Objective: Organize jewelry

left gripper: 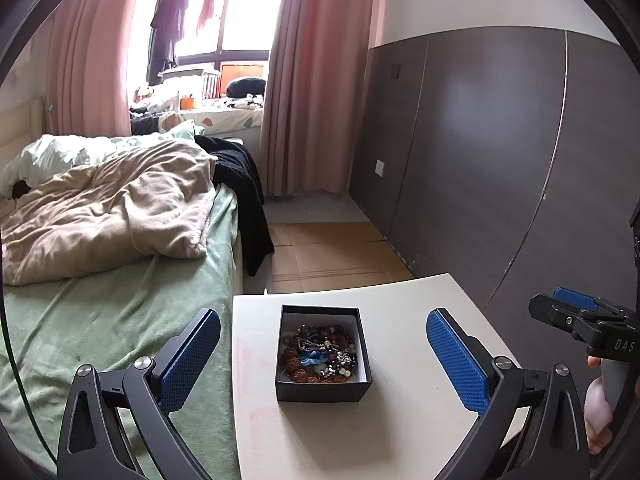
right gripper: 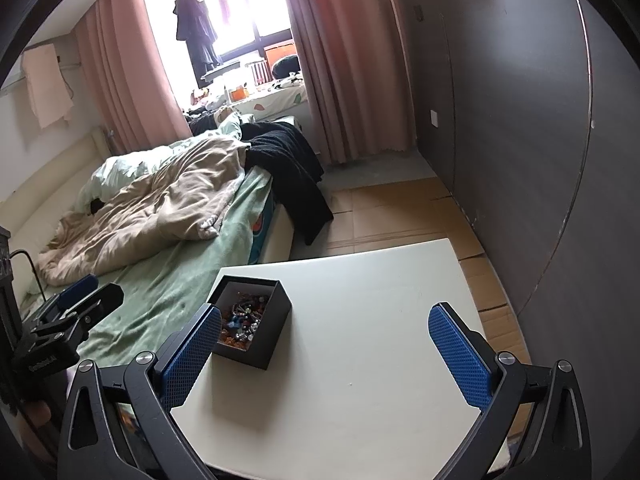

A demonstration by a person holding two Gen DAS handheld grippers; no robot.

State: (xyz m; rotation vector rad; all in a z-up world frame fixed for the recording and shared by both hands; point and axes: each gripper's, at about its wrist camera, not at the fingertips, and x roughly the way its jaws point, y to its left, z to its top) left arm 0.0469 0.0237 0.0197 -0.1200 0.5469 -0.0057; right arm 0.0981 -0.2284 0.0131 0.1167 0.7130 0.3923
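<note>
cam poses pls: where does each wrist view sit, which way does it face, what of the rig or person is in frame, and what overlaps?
Left wrist: above the white table's near edge, facing the window, centred on the black box; open left gripper, right gripper and a hand at right edge.
Right wrist: further right, angled left toward the bed; open right gripper, left gripper at left edge.
Shared: box of jewelry, table, bed, curtains, window.

Left gripper (left gripper: 323,354) jaws spread wide, right gripper (right gripper: 325,350) likewise — both empty, level, held side by side
</note>
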